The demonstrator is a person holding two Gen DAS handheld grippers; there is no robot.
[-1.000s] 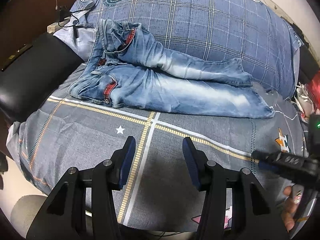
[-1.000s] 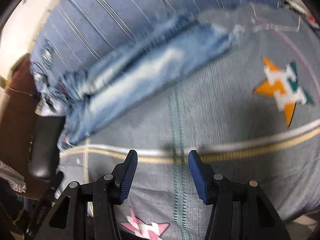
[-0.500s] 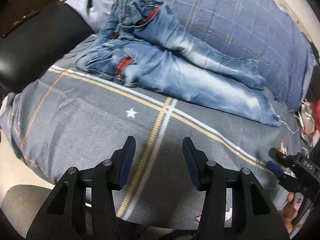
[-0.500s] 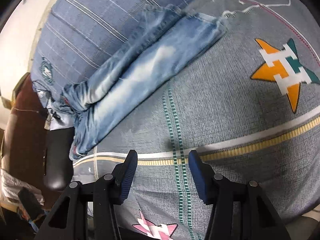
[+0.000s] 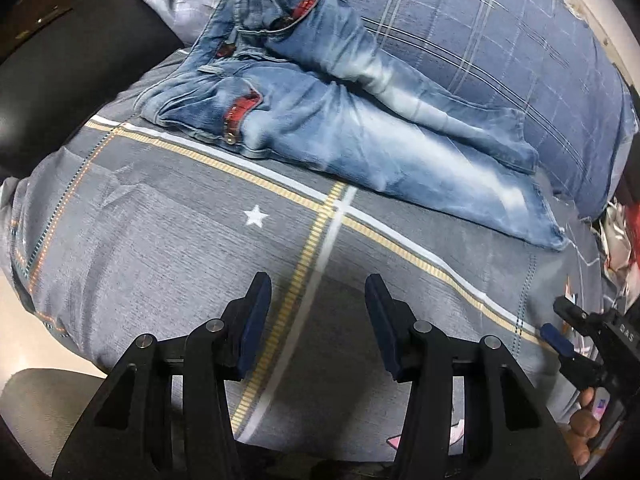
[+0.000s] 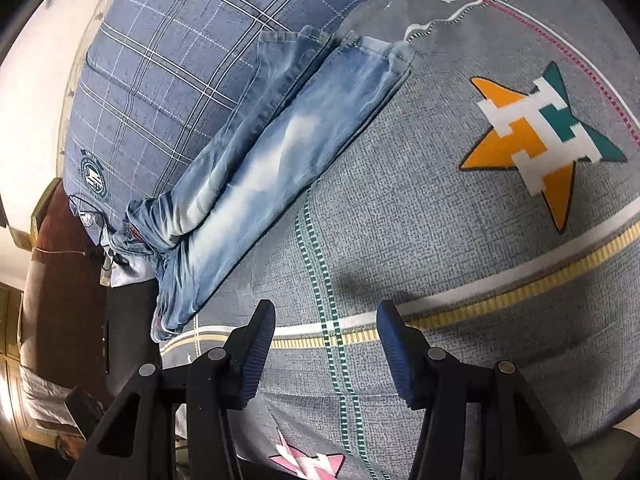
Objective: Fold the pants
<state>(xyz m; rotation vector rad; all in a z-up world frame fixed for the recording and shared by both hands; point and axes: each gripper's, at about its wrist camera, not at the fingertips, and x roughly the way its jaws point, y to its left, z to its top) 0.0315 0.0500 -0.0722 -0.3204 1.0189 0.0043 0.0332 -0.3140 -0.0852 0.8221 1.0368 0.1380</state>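
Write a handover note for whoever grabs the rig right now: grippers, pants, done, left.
Left gripper: open, empty, over bare grey bedsheet, short of the pants.
Right gripper: open, empty, also over the sheet, clear of the pants.
Faded blue denim jeans: lying along the blue plaid pillow, far leg partly resting on it; waist at the left wrist view's left, hems at its right.
Done: nothing folded; legs lie side by side, full length.
Left: reach in, grasp, do every fold.
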